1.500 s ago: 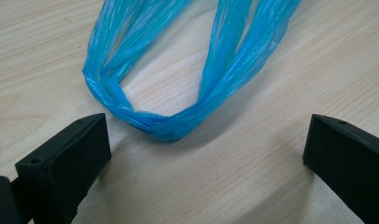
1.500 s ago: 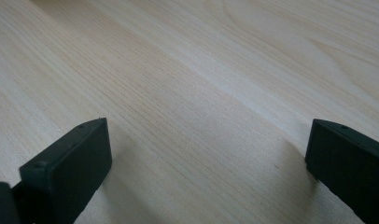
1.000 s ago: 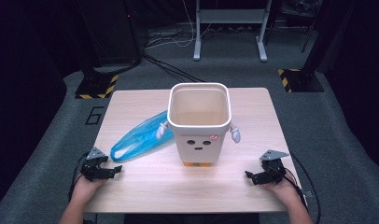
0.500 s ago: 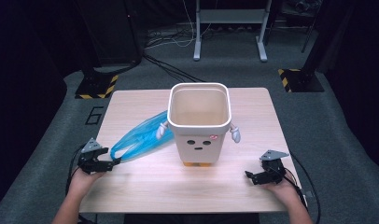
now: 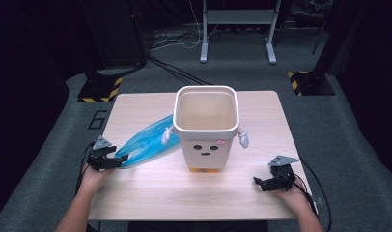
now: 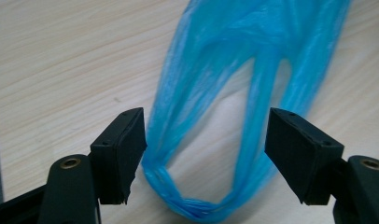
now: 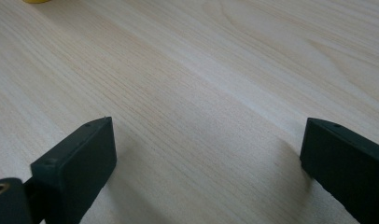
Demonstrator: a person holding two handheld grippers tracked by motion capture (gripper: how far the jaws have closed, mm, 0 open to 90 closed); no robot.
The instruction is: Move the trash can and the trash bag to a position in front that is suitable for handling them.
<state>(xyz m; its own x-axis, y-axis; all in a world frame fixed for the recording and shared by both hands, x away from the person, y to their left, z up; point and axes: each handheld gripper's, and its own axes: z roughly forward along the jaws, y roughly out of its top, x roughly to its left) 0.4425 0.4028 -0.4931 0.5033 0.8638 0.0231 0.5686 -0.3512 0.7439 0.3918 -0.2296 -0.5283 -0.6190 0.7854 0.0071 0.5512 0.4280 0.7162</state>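
A: What's changed?
B: The left hand-held gripper [image 6: 204,154] has moved from the bench [image 5: 150,188] edge to the blue plastic bag [image 5: 145,144]; its jaws have just been closing, the bag's looped end between them, not yet pinched.
A: So a grab looks near. The bin?
B: The white face-printed waste bin [image 5: 206,126] stands empty, the bag beside it. The right hand-held gripper [image 5: 273,182] rests wide open.

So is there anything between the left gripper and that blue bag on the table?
Nothing visible. The blue bag already has its looped end between the left gripper, whose jaws have just been closing; the left pad sits at the plastic, the right one apart.
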